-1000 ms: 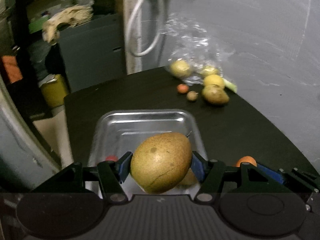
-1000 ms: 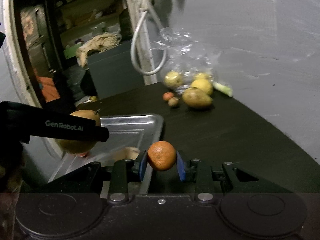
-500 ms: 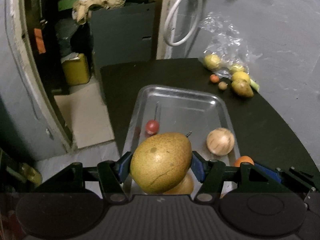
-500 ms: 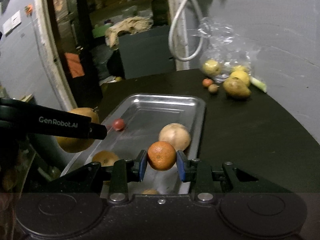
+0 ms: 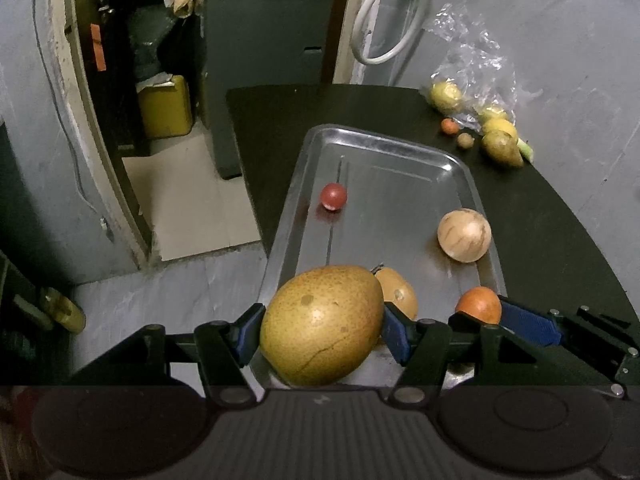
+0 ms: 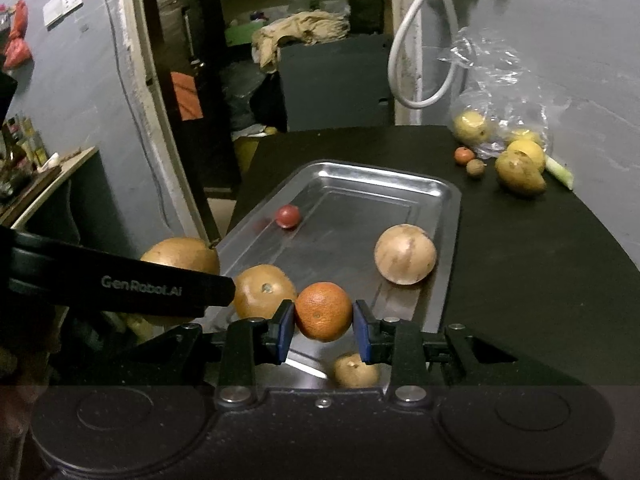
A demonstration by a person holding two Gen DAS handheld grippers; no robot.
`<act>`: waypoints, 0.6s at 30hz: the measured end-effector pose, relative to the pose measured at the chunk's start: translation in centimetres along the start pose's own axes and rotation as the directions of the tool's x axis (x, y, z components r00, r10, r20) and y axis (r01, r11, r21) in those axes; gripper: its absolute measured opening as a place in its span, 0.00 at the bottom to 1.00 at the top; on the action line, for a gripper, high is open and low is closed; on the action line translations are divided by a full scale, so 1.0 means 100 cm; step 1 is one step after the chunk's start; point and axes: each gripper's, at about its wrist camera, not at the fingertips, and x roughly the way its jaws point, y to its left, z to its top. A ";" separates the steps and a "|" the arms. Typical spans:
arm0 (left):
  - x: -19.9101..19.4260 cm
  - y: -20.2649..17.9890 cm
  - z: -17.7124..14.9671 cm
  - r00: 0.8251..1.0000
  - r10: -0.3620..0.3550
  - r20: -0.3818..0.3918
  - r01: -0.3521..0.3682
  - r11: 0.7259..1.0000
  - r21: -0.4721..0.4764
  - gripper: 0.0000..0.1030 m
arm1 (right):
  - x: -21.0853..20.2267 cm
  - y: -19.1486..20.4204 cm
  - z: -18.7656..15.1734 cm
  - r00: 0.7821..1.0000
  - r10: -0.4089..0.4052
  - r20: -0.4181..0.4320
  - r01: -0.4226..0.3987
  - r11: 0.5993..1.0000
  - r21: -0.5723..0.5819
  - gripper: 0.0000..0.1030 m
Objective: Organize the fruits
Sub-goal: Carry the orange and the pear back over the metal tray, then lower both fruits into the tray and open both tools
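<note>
Left claw around pear

Tray: bare metal, shiny w/ dull scuffed floor, reflects fruit. Table: matt black, smooth. Big pear: matt tan skin, fine speckles, thin crack line. Orange: pitted peel, slight sheen. Round pale fruit: smooth, streaked. Bag: clear crinkled plastic, glossy. Finger pads: blue, rubbery-looking. Wall: rough grey.

- My left gripper hides most of the pear at 9 o'clock.
- Tray near end sits behind both grippers.
</note>
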 end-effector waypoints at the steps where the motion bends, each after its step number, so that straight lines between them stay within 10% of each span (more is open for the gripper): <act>1: 0.001 0.000 -0.001 1.000 0.000 -0.003 0.000 1.000 -0.001 0.64 | 0.001 0.001 0.000 1.000 0.002 -0.007 -0.002 1.000 -0.006 0.32; 18: 0.012 -0.001 -0.005 0.999 -0.007 -0.035 0.007 1.000 0.000 0.64 | 0.008 0.016 -0.009 0.996 0.005 -0.088 -0.012 0.997 -0.079 0.32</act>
